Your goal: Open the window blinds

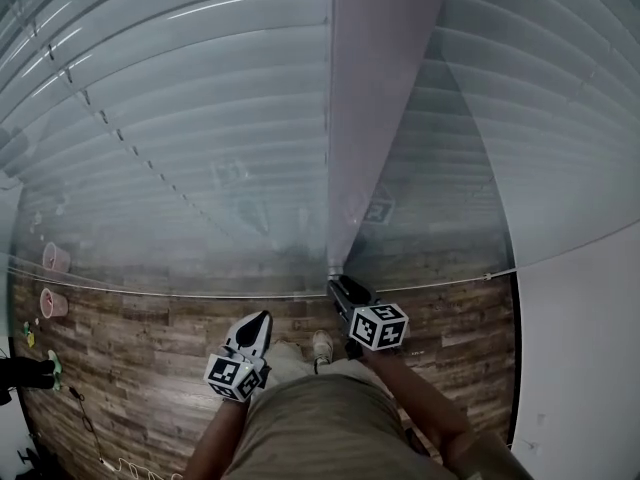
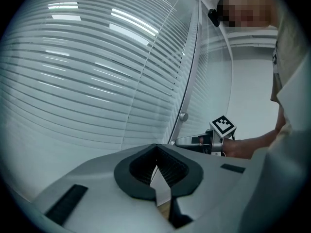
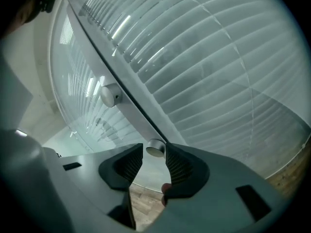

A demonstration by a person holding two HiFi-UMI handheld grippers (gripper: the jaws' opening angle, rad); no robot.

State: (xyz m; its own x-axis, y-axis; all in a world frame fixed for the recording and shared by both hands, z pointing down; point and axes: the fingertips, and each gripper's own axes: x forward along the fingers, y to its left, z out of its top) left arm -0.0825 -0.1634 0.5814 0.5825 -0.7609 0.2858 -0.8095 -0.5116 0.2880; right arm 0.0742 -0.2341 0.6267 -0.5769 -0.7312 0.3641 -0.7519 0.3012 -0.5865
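White slatted blinds (image 1: 200,118) sit behind glass on both sides of a grey upright window post (image 1: 375,98). Two round metal knobs are on the post. In the right gripper view the lower knob (image 3: 155,148) sits between the tips of my right gripper (image 3: 154,152), whose jaws stand open around it. The upper knob (image 3: 111,94) is further up the post. In the head view the right gripper (image 1: 335,283) is at the foot of the post. My left gripper (image 1: 262,316) hangs back to its left, away from the glass, with its jaws (image 2: 156,152) together and nothing held. From the left gripper view I see a knob (image 2: 183,116) and the right gripper (image 2: 177,141).
Wood-plank floor (image 1: 150,338) runs below the window. Two pink cups (image 1: 55,258) (image 1: 52,303) stand low at the far left. A white wall (image 1: 585,368) closes the right side. The person's shoe (image 1: 322,346) is between the grippers.
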